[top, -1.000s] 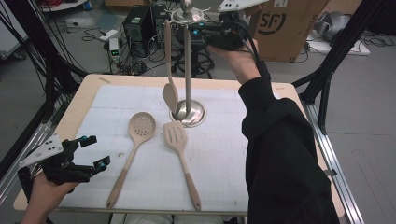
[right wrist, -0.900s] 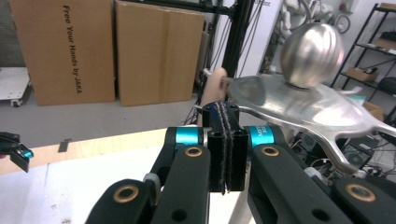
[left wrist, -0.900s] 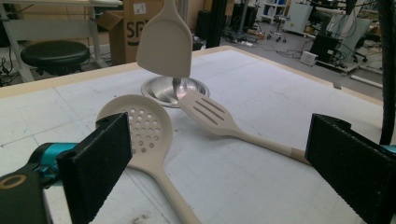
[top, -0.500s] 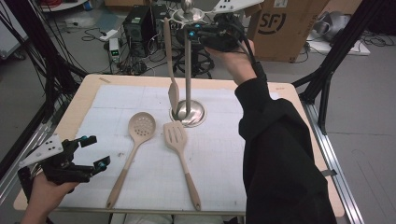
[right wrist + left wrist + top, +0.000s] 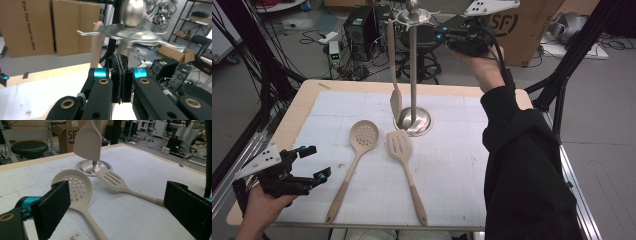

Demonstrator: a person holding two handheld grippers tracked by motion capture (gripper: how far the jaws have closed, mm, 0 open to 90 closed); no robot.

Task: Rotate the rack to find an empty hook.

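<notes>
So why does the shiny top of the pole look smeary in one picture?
In the right gripper view the rack's metal top is blurred and catches glare; the shut right gripper stays sharp. In the left gripper view the skimmer is crisp.

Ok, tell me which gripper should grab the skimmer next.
Left. The left gripper is open, low beside the skimmer; the right gripper is shut, up by the rack.

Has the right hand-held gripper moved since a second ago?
Yes. The right hand-held gripper, jaws shut and empty, has drawn rightward, away from the steel utensil stand.
</notes>
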